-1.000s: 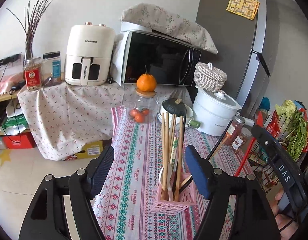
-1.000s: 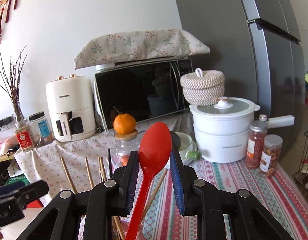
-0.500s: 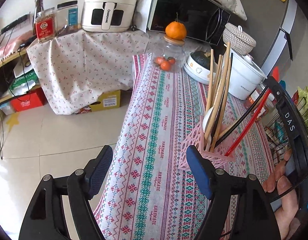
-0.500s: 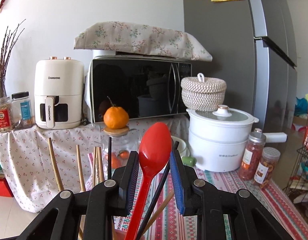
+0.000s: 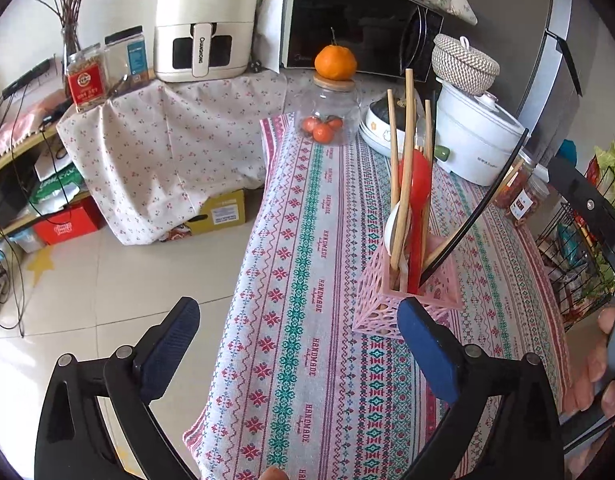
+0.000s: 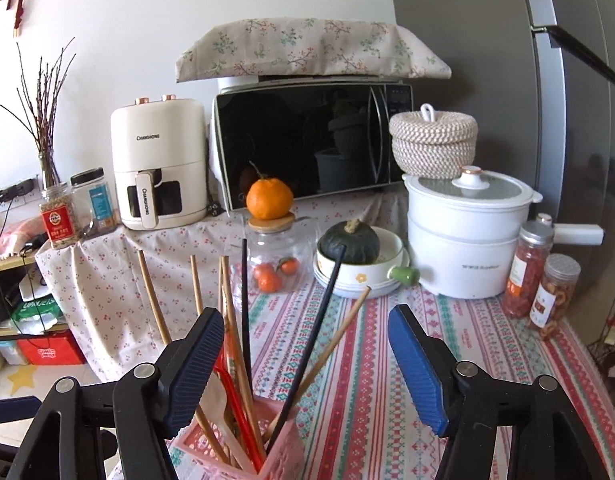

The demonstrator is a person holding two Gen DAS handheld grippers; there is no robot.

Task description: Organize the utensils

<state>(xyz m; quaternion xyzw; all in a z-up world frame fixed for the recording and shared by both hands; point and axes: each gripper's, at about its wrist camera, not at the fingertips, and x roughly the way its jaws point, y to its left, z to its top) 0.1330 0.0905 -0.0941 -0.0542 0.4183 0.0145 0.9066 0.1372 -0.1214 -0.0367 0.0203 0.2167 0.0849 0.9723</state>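
A pink lattice holder [image 5: 407,300] stands on the striped tablecloth [image 5: 307,320], holding wooden chopsticks [image 5: 405,152], a black chopstick [image 5: 479,208], a white spoon [image 5: 395,228] and the red spoon [image 5: 417,184], bowl up. My left gripper [image 5: 299,344] hangs over the table's near left corner, its jaws opening with nothing between them; the holder sits just beyond its right finger [image 5: 427,352]. My right gripper [image 6: 307,364] is right above the holder [image 6: 283,452], jaws opening; chopsticks [image 6: 319,332] rise between them untouched. The red spoon's handle [image 6: 237,400] stands free beside the left finger [image 6: 195,364].
Behind the holder are a glass jar [image 6: 277,260] topped by an orange, a bowl with a green squash [image 6: 351,240], a white pot [image 6: 463,236] and snack jars [image 6: 555,292]. Air fryer and microwave [image 6: 307,144] stand further back. A wire rack [image 5: 579,256] is right; the table edge drops left.
My right gripper has let go of the red spoon, which now stands in the pink holder, and its jaws have spread. My left gripper tilted down over the table and opened wider.
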